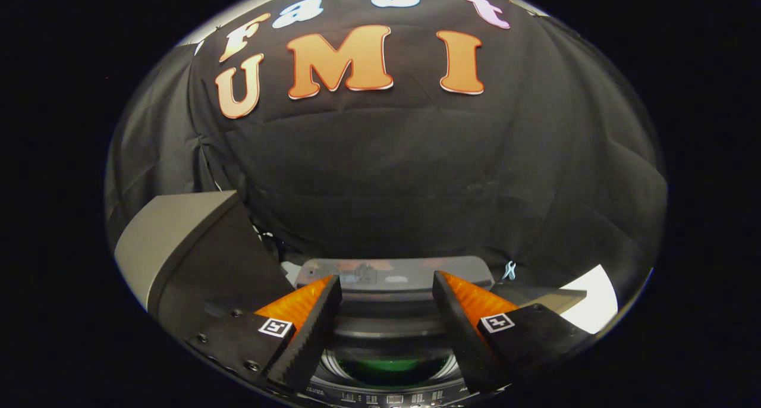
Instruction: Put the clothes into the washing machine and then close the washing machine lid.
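The washing machine sits just below and ahead of my fingers, its top open. Down in the drum, between the fingers, lies something green that looks like cloth. The glossy grey lid stands raised at the back of the opening, just beyond the fingertips. A control strip runs along the machine's near edge. My gripper is open over the opening, the fingers wide apart with nothing between them.
A grey slanted box stands close by on the left, beside the left finger. A flat grey board and a white surface lie to the right of the machine. The black booth cloth hangs right behind the lid.
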